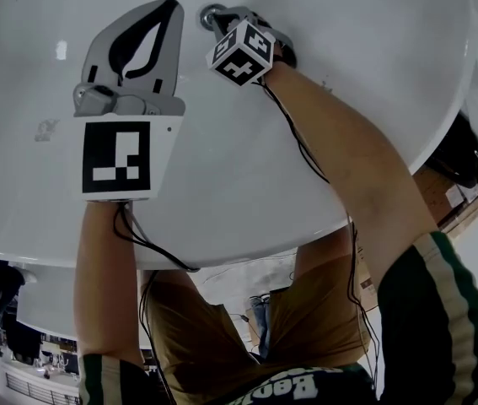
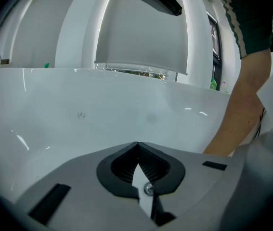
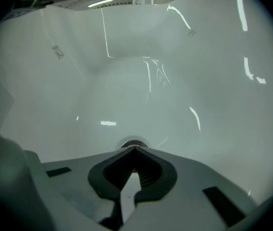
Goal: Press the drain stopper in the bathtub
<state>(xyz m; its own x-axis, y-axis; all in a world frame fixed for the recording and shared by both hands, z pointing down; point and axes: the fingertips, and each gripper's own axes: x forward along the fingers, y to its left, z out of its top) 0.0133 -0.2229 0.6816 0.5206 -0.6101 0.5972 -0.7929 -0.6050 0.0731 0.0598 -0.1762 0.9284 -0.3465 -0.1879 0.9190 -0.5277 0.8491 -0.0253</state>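
Observation:
The round chrome drain stopper (image 1: 209, 14) sits in the floor of the white bathtub (image 1: 348, 99). My right gripper (image 1: 219, 22) is shut, and its closed tip rests right at the stopper (image 3: 133, 144), which peeks out just beyond the jaw tips in the right gripper view. My left gripper (image 1: 171, 8) is shut too, held over the tub floor to the left of the drain with nothing in it. In the left gripper view its tips (image 2: 137, 143) point at the bare tub wall (image 2: 102, 119).
The tub's near rim (image 1: 247, 256) runs across the head view, with my legs and the floor below it. Cables hang from both grippers. My right forearm (image 2: 242, 109) reaches in at the right of the left gripper view. Cardboard boxes (image 1: 445, 197) lie outside the tub at right.

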